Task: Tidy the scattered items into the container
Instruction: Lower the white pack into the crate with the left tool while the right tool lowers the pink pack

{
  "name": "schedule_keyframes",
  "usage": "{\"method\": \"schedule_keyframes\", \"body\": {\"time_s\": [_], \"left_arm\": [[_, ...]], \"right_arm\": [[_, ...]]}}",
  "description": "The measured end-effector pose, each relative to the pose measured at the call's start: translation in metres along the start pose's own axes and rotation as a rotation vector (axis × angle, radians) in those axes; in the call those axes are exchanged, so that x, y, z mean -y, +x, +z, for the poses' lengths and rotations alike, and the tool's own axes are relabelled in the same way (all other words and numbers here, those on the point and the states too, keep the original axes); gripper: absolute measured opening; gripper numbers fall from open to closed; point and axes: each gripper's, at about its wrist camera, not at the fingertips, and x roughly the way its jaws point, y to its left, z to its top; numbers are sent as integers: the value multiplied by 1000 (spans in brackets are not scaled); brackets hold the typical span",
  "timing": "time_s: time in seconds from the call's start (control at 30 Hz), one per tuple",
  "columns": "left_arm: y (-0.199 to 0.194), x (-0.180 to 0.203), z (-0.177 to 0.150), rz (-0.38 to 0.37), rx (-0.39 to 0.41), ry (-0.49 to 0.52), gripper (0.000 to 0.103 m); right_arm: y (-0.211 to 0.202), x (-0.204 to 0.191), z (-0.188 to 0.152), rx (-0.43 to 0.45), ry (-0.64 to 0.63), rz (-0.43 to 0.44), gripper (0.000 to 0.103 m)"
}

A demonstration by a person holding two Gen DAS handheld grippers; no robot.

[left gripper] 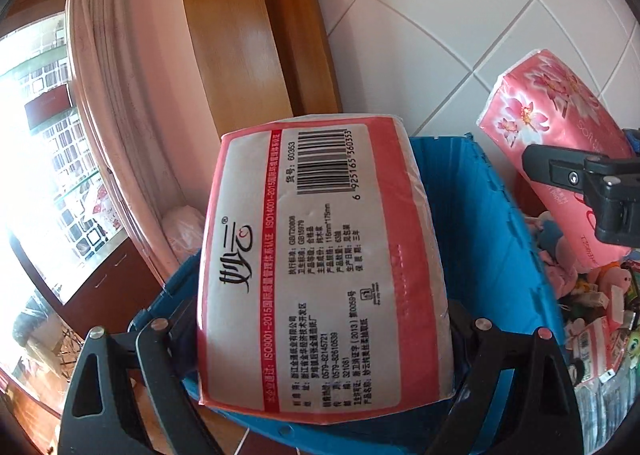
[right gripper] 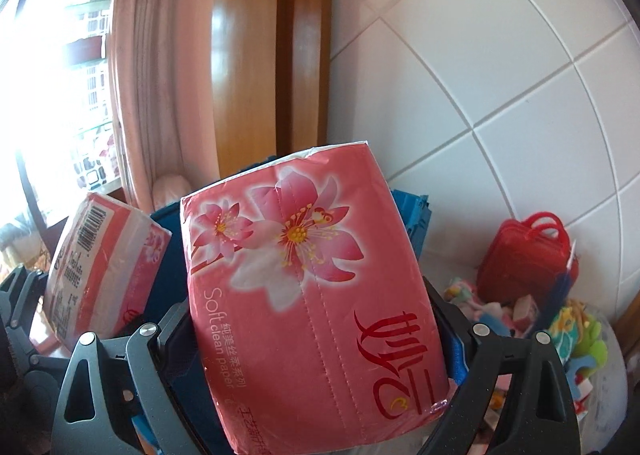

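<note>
My left gripper (left gripper: 320,331) is shut on a pink tissue pack (left gripper: 316,263), label and barcode side up, held over the blue container (left gripper: 516,223). My right gripper (right gripper: 312,331) is shut on a second pink tissue pack (right gripper: 308,287) with a flower print, also held above the blue container (right gripper: 412,211). Each pack shows in the other view: the flowered one (left gripper: 560,143) at the right with the right gripper's finger across it, the labelled one (right gripper: 100,267) at the left.
Small toys and packets (left gripper: 592,295) lie in a heap right of the container, with a red bag (right gripper: 528,259) and plush toys (right gripper: 576,331). A white tiled wall (right gripper: 500,75), a wooden door frame (right gripper: 256,55) and a pink curtain (right gripper: 160,75) stand behind.
</note>
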Motion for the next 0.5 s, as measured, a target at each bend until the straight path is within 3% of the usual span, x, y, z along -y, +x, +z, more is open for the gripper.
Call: {"method": "schedule_keyframes", "body": {"time_s": [0.3,0.4,0.5], "left_arm": [[150,-43,53,-179,-281,72,92],[201,-45,56,-238,-408,116,92],[250,-37,40,-275,-557,140,92]], "right_arm": [[128,-32,66,-195,74,-143,94],[171,-34,70,-279,85,-221,94],[216,-33,56,-402,113,-242,94]]}}
